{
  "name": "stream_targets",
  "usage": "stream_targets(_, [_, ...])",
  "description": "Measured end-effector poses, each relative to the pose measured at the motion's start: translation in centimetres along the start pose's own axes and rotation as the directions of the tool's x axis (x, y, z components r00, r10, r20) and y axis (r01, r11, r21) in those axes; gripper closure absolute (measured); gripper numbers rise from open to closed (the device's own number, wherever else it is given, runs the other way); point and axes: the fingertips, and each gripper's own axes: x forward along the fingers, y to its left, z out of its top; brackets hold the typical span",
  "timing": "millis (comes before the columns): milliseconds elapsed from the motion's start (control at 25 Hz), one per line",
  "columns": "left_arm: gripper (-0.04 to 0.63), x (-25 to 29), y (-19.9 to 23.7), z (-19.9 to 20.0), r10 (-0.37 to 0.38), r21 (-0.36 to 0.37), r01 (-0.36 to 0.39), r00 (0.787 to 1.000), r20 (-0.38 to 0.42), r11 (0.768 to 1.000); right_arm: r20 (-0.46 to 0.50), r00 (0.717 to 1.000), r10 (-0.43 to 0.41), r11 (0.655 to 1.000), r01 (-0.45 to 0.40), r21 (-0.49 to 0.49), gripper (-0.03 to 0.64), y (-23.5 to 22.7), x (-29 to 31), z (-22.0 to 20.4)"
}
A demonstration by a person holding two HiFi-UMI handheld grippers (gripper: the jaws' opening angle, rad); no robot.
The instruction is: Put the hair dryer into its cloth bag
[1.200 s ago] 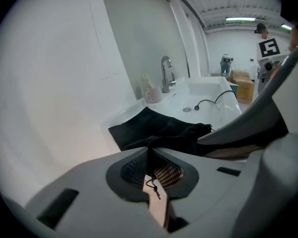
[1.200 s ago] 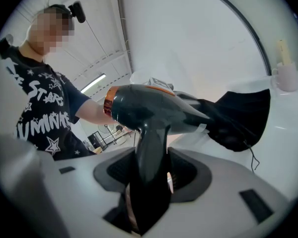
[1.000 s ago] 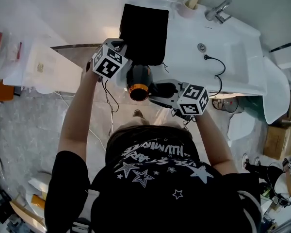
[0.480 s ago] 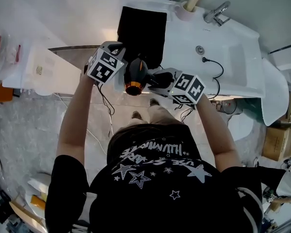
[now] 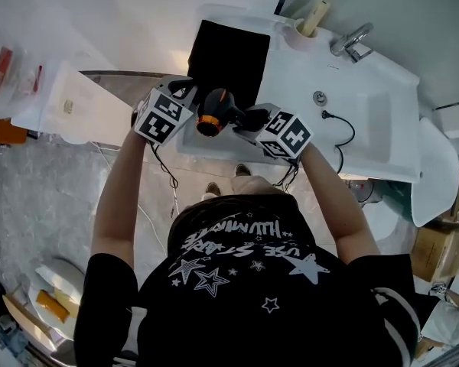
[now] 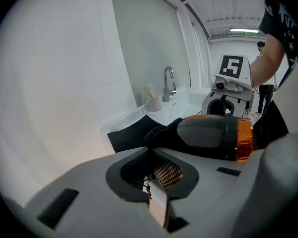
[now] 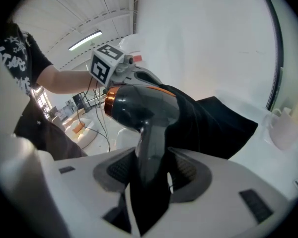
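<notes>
White basin surface (image 5: 367, 82) ahead, black cloth bag (image 5: 231, 52) spread on its left end. Left gripper (image 5: 185, 90) jaws pinched together on bag's near edge. Hair dryer (image 5: 214, 112) just beside, nose tucked into lifted cloth, handle clamped between right gripper (image 5: 251, 120) jaws.

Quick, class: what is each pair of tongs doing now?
Left tongs: closed on the cloth bag, at its edge.
Right tongs: closed on the hair dryer, at its handle.

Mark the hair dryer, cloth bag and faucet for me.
hair dryer (image 7: 141, 108), right gripper view, on its dark barrel.
cloth bag (image 5: 231, 52), head view, middle of the flat black fabric.
faucet (image 5: 350, 40), head view, on its spout.
</notes>
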Motion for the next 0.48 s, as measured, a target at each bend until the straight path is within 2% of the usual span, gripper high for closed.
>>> stream_targets(480, [0.569, 0.3, -0.1, 1.0, 0.056, -0.037, -0.056, 0.998, -0.013, 0.998, 0.007, 0.996, -0.085, 0.995, 0.085, 0.044, 0.422, -5.8, 1.1, 0.7])
